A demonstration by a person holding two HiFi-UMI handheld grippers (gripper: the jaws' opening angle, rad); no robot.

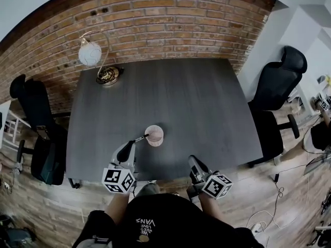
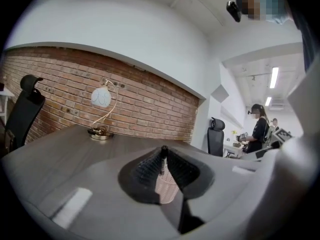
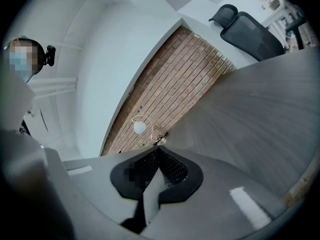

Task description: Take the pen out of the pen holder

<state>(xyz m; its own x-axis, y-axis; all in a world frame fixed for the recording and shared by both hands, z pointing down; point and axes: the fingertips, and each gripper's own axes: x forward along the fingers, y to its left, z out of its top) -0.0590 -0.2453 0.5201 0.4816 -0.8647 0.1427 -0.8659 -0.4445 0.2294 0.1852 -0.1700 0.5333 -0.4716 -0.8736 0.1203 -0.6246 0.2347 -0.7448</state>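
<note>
A pink mesh pen holder [image 1: 154,136] stands on the dark grey table [image 1: 196,102], near its front edge. My left gripper [image 1: 135,140] is just left of it, shut on a slim black-and-silver pen [image 1: 141,137]. The pen's far end reaches the holder's left rim; I cannot tell whether it is still inside. In the left gripper view the pen [image 2: 162,160] stands upright between the pads of the left gripper [image 2: 163,156], with the holder [image 2: 167,190] behind and below. My right gripper [image 1: 192,159] hovers over the front edge to the right, its jaws together on nothing [image 3: 157,152].
A lamp with a white globe [image 1: 90,53] and a brass base [image 1: 108,75] stands at the table's back left corner. Black office chairs stand to the left [image 1: 41,138] and right [image 1: 276,81]. A brick wall runs behind. A person [image 2: 259,129] stands at a far desk.
</note>
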